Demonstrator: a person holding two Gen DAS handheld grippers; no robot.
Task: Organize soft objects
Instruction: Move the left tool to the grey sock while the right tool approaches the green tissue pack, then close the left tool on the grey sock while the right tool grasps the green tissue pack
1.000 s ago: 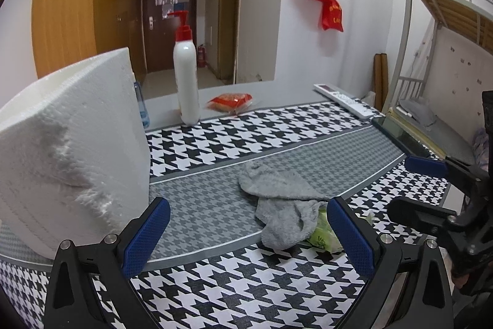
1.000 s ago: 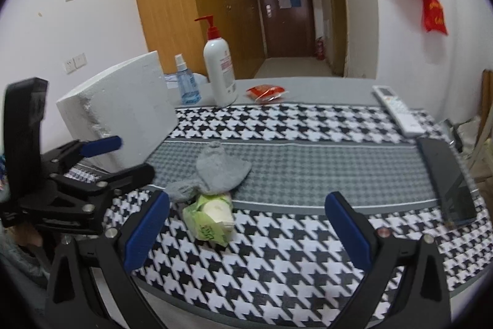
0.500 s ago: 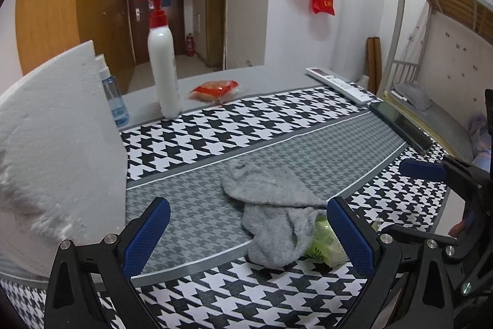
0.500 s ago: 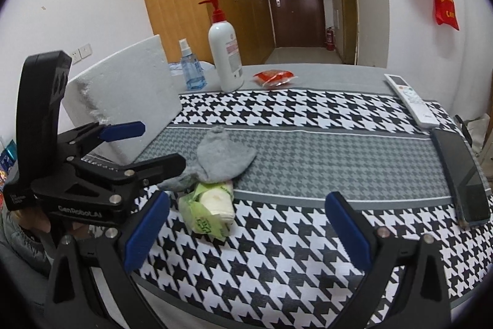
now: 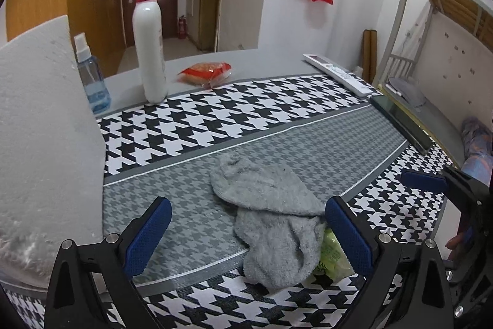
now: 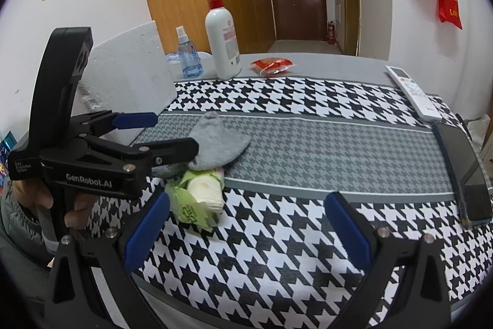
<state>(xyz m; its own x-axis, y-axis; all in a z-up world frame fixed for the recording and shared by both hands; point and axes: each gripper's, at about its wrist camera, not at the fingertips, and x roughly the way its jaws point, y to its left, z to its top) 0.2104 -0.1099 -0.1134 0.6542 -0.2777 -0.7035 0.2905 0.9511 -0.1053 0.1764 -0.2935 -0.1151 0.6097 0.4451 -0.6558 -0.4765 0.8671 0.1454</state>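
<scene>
A crumpled grey sock lies on the grey band of the houndstooth tablecloth. Its near end drapes over a green tissue pack. My left gripper is open, its blue pads either side of the sock's near end, with nothing gripped. In the right wrist view the sock and tissue pack sit front left, and the left gripper reaches in over the sock's left end. My right gripper is open and empty above the cloth, to the right of the pack.
A white foam block stands at the left. Behind are a pump bottle, a blue spray bottle and a red packet. A remote and a phone lie along the right edge.
The left gripper has moved forward and down toward the sock, which now lies between its pads. The right gripper has moved closer to the table. Both stayed open.
</scene>
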